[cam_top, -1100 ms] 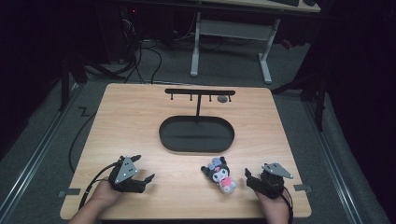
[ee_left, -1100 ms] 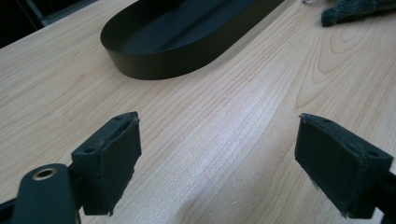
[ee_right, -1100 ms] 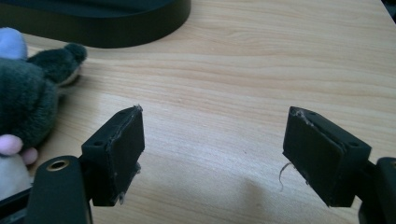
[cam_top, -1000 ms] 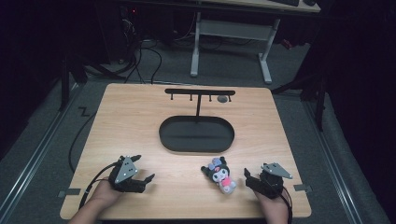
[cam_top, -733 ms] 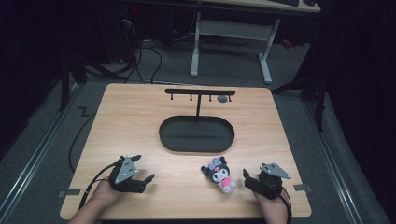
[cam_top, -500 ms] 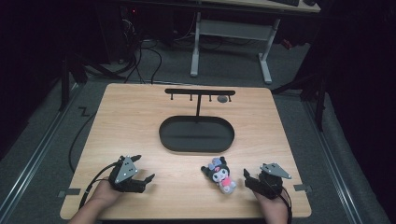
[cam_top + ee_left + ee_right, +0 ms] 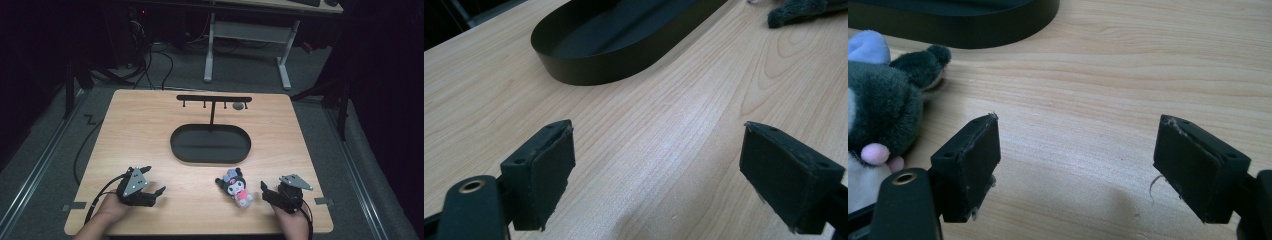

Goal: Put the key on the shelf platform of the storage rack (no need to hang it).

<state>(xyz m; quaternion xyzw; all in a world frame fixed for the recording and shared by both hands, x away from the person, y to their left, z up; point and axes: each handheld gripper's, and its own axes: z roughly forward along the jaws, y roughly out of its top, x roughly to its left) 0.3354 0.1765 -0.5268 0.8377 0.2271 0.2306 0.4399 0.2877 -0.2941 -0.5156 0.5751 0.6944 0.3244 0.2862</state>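
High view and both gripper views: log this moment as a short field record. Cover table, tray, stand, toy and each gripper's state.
table: light wooden top
tray: black oval tray, mid-table, nothing visible in it
stand: black T-shaped rack rising at the tray's far edge
toy: dark plush toy, lying between tray and near edge, ungripped
left gripper: open, resting low at near left, nothing between its jaws
right gripper: open, beside the toy, apart from it

the tray (image 7: pixel 210 145) lies mid-surface (image 7: pixel 140 130), with the hook stand (image 7: pixel 214 100) rising from its far side. the plush toy (image 7: pixel 235 186) lies nearer the front — between the left tongs (image 7: pixel 155 192) and the right tongs (image 7: pixel 265 192), just beside the right.
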